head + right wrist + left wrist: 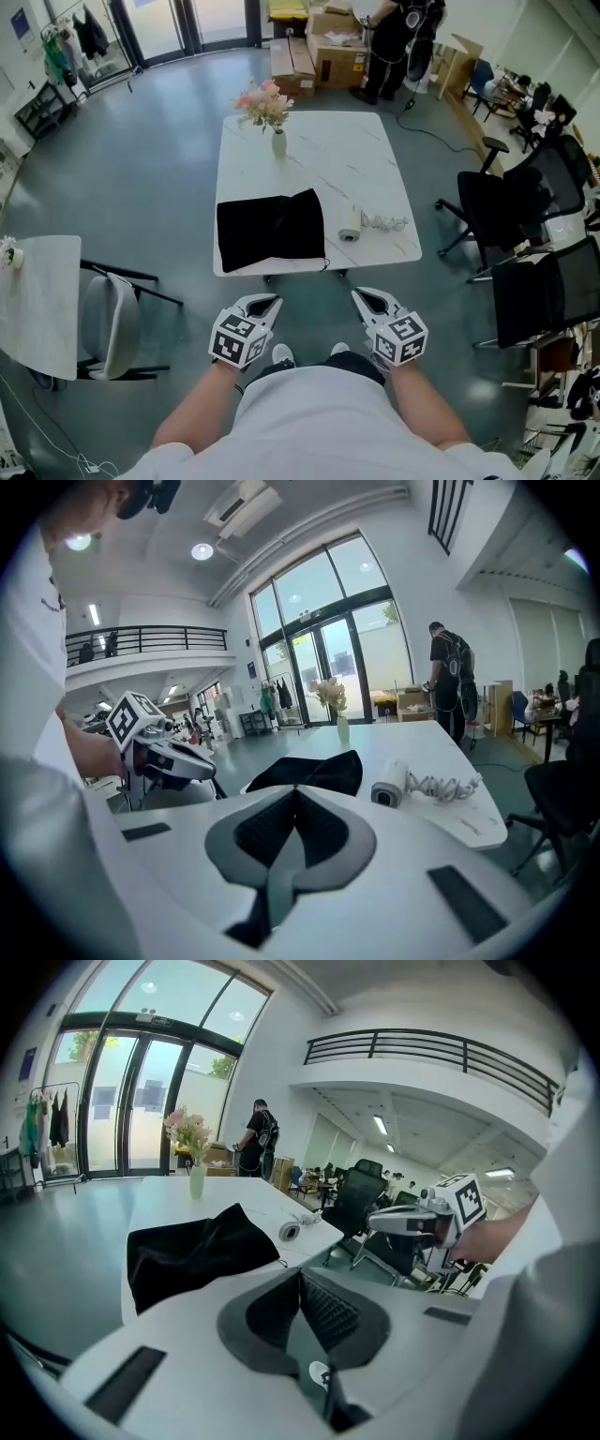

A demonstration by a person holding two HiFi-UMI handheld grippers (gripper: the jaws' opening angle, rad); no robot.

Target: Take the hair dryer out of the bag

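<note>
A black bag [270,230] [192,1251] [309,772] lies flat at the near edge of the white marble table [375,169]. To its right on the tabletop, outside the bag, a white hair dryer [351,225] [291,1231] [391,784] lies with its coiled cord [384,223]. My left gripper [274,302] [300,1274] and right gripper [358,295] [295,792] are both shut and hold nothing. They hang side by side in front of my body, short of the table's near edge, and point toward it.
A vase of pink flowers [278,141] stands at the table's far left. Black office chairs [497,206] crowd the right side. A grey chair [112,323] and a small white table [42,300] sit at the left. A person [389,47] stands by cardboard boxes [328,52] far behind.
</note>
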